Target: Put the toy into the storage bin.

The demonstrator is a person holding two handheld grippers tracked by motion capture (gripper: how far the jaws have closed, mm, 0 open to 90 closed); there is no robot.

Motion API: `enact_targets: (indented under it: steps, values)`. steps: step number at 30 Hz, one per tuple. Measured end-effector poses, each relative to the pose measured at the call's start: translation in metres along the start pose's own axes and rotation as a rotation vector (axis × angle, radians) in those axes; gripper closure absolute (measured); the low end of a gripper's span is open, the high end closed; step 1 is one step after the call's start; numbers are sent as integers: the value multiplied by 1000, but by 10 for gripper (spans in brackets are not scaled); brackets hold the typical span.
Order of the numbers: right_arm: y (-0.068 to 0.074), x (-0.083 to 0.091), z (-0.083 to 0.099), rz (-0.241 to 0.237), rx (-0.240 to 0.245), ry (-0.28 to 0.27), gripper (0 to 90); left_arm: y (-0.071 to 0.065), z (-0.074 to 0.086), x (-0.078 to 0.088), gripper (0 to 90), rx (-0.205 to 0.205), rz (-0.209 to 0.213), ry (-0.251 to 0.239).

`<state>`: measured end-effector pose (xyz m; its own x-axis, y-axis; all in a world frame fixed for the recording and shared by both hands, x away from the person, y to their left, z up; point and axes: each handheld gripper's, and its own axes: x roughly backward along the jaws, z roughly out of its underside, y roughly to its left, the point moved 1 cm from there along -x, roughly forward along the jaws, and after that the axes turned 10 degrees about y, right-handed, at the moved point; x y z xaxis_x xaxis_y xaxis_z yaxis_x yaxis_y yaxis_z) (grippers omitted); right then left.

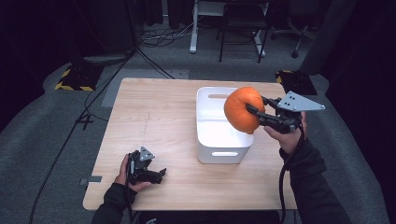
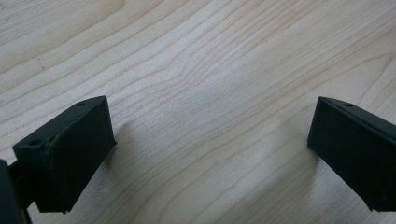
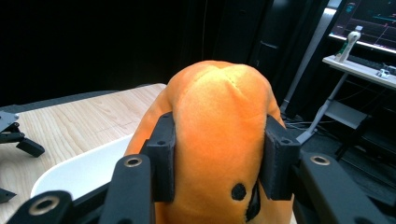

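Orange plush toy (image 1: 243,109) clamped in right hand-held gripper (image 1: 254,114) above bin (image 1: 219,154).

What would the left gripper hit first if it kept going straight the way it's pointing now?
Most likely the wooden tabletop. The left gripper has open jaws with nothing between them and, in its own view, looks down on bare wood grain. Depth is hard to judge.

The high view looks forward and down on the whole table (image 1: 154,116), the left gripper view stares close at its wood, and the right gripper view, beyond its claw (image 3: 219,158), shares the white bin (image 3: 88,168).
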<state>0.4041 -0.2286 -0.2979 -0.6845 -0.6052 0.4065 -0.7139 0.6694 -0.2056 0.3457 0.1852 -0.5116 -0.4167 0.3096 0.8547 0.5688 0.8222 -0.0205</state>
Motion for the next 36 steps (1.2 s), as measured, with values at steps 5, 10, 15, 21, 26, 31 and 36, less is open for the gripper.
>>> enact_targets:
  steps: [5, 10, 15, 21, 26, 31, 36]
  values:
    - [5, -9, 2, -22, -17, 8, 555, 0, 0, 0, 6, 0, 0, 1]
    - [10, -14, 3, -30, -7, 13, 554, 0, 0, 0, 7, -2, -3, -2]
    - [12, -22, 8, -39, -10, 33, 552, 0, 0, 0, 6, 0, 0, 0]
    - [12, -29, 14, -48, -20, 48, 551, 0, 0, 0, 6, -3, -3, 1]
    - [12, -34, 20, -57, -17, 64, 547, 0, 0, 0, 6, 0, 0, 0]
    - [11, -38, 28, -65, -31, 82, 544, 0, 0, 0, 7, -2, -4, 0]
    - [12, -41, 33, -71, -35, 101, 542, 0, 0, 0, 6, 0, 0, 0]
